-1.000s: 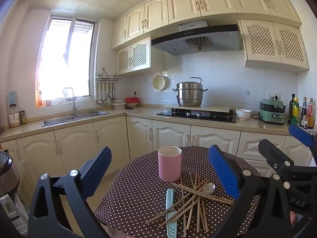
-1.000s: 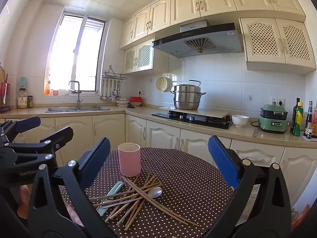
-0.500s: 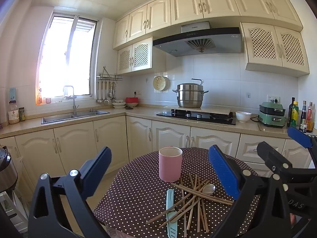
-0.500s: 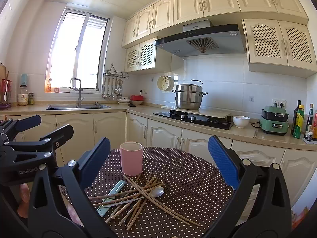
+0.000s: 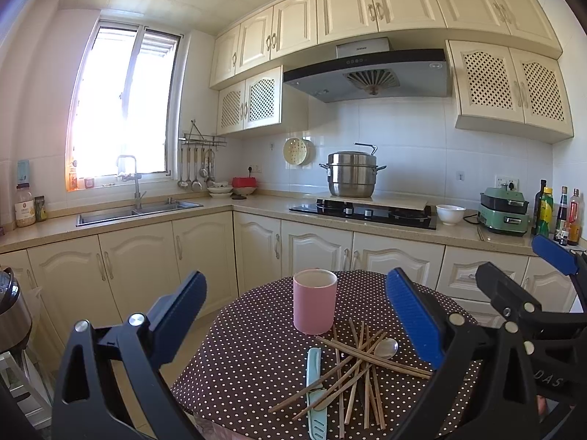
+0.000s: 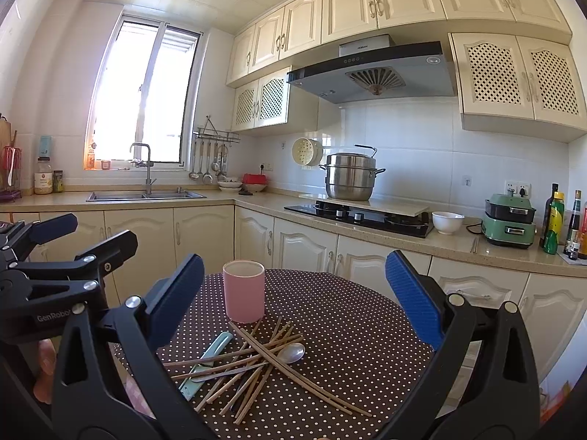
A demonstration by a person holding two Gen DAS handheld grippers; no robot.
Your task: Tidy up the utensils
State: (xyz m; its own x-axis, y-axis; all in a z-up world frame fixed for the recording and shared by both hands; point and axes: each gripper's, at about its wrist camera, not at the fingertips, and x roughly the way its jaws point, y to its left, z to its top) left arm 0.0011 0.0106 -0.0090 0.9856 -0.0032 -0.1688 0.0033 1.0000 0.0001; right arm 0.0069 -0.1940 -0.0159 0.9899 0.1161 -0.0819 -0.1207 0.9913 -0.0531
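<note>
The left hand-held gripper [image 5: 295, 324] is held above the near edge of the surface [image 5: 253, 352] with its blue fingers [image 5: 181, 302] spread wide apart, nothing between them. The right hand-held gripper [image 6: 293, 304] is likewise held with its jaws wide apart and empty, beside the left one.

A pink cup [image 6: 244, 290] is seen standing upright on the dotted surface, and it serves as the landmark. Just in front of the cup, a loose heap of wooden chopsticks [image 6: 264, 357] is spread crosswise. A metal spoon [image 6: 291, 352] is laid among the chopsticks, its bowl in front of the cup and to its right. A pale green knife [image 5: 314, 390] is laid in front of the cup, at the left edge of the heap, partly crossed by chopsticks.
</note>
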